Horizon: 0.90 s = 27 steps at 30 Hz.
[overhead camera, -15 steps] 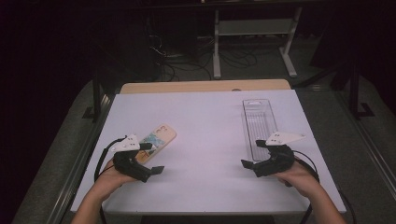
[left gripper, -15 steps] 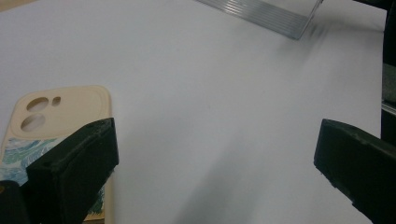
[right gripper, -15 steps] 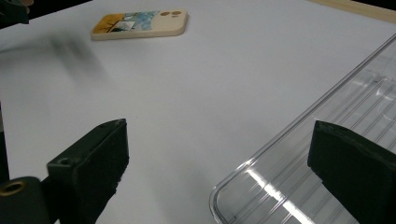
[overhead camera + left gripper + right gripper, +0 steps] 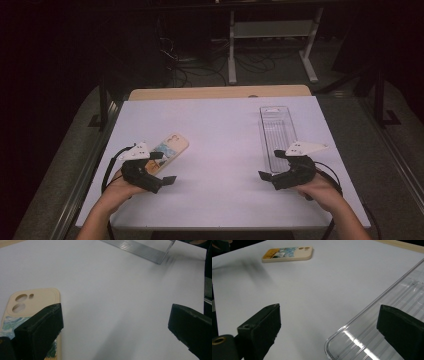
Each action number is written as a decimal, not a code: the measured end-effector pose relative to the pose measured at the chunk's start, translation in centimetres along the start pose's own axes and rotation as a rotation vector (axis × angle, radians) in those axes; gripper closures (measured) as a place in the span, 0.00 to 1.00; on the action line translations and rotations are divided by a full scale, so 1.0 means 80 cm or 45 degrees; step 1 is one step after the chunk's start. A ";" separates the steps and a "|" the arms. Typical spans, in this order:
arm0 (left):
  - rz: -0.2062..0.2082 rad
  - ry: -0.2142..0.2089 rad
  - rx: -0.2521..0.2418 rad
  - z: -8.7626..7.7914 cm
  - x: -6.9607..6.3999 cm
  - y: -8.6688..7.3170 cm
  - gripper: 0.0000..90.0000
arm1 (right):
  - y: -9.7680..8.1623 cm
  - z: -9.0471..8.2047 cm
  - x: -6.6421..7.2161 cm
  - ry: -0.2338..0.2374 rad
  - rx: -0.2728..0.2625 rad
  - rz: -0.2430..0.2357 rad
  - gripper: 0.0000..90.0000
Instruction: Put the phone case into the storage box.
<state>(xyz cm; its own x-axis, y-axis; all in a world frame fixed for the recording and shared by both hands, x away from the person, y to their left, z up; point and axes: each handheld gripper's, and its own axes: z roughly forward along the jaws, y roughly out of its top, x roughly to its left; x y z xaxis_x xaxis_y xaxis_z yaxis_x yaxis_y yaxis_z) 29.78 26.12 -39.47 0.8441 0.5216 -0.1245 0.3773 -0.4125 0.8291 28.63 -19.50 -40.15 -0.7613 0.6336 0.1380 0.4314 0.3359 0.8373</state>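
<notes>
1. Black-jawed left hand-held gripper (image 4: 167, 167) stands wide with nothing between its jaws, low over the white worktop (image 4: 220, 150).
2. Just beside its far jaw lies the cream phone case (image 4: 170, 148), flat.
3. Right hand-held gripper (image 4: 270, 164) gapes wide too, at the near end of the clear plastic tray (image 4: 276, 131).

Black hand-held gripper (image 4: 159, 167), pale triangular top plate.

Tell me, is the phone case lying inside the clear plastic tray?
No, the phone case lies flat on the white table by the left gripper, well apart from the clear tray on the other side.
</notes>
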 end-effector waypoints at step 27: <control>0.033 0.023 -0.004 0.004 0.011 0.035 0.00 | 0.000 0.000 0.000 -0.007 0.005 -0.003 0.06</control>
<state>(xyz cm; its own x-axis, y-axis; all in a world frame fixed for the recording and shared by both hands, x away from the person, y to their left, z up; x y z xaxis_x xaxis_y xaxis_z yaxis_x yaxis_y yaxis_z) 31.73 25.20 -37.49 0.8465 0.5241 -0.0932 0.3541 -0.4237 0.8337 28.59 -19.51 -40.16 -0.7595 0.6366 0.1335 0.4319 0.3401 0.8353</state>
